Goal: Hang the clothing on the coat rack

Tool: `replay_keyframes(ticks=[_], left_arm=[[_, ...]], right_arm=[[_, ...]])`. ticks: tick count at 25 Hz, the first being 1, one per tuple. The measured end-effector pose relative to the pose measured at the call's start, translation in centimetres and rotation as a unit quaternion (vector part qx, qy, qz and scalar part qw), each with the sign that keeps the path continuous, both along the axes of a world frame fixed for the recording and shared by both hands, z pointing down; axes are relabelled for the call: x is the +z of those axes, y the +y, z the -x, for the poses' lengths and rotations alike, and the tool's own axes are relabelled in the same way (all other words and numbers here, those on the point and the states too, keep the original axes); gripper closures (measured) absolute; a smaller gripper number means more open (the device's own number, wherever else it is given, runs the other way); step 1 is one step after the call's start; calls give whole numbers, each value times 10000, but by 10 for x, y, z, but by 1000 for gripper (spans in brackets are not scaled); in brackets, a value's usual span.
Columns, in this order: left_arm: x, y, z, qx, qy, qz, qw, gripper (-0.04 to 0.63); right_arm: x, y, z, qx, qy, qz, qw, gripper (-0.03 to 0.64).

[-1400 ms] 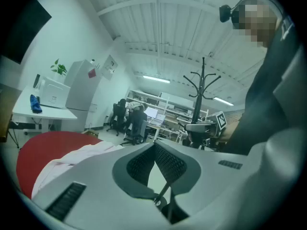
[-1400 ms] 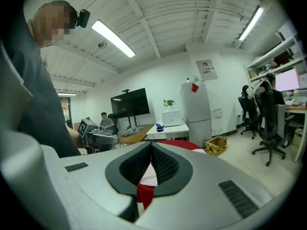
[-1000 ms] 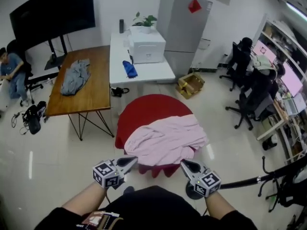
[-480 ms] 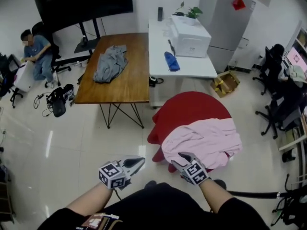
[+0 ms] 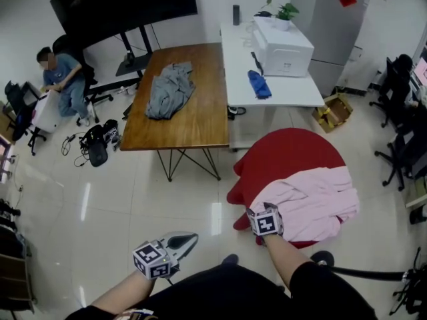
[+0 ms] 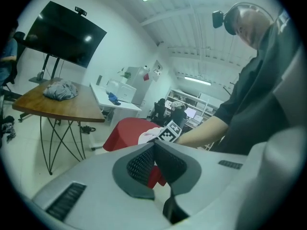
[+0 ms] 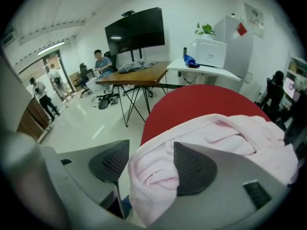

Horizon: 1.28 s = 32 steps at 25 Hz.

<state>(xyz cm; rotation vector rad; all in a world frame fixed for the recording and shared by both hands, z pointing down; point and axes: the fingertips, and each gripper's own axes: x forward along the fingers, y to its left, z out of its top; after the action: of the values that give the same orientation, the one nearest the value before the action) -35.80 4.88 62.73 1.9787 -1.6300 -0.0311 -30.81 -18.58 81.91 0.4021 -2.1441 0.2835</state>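
A pink garment (image 5: 313,202) lies crumpled on a round red seat (image 5: 293,159). My right gripper (image 5: 264,212) sits at the garment's near left edge. In the right gripper view its jaws (image 7: 151,150) are opening, and a bunched fold of the pink garment (image 7: 153,176) lies between them, draped against the right pad (image 7: 192,169). My left gripper (image 5: 190,237) hangs over bare floor to the left, shut and empty; its tips meet in the left gripper view (image 6: 154,145). A black coat rack (image 5: 373,272) shows at the lower right edge.
A wooden table (image 5: 193,125) holds a grey garment (image 5: 170,89). Beside it, a white table (image 5: 293,95) carries a printer (image 5: 283,42) and a blue item (image 5: 259,84). A person (image 5: 60,79) sits far left near bags (image 5: 97,145). Office chairs (image 5: 400,132) stand at right.
My right gripper has moved forward onto the pink garment's edge and its jaws have spread. The left gripper has dropped back to the left. The head view has swung left.
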Motion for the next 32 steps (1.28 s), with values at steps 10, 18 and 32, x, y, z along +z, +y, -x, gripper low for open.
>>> replay_keyframes(ticks=[10,18,32], left_arm=[[3,27,18,-275,12,179,9995,603],[0,10,7,-138,0,97,9999,603],[-64,-103,-125,1204,-265,-951,9878,603]], right_arm=[[41,-7,11,-54,521,-222,9984,329],[15,-8,-6,-82,-23,140,9999,589],[-258,-8,-161,-493,-2868,481,9555,595]])
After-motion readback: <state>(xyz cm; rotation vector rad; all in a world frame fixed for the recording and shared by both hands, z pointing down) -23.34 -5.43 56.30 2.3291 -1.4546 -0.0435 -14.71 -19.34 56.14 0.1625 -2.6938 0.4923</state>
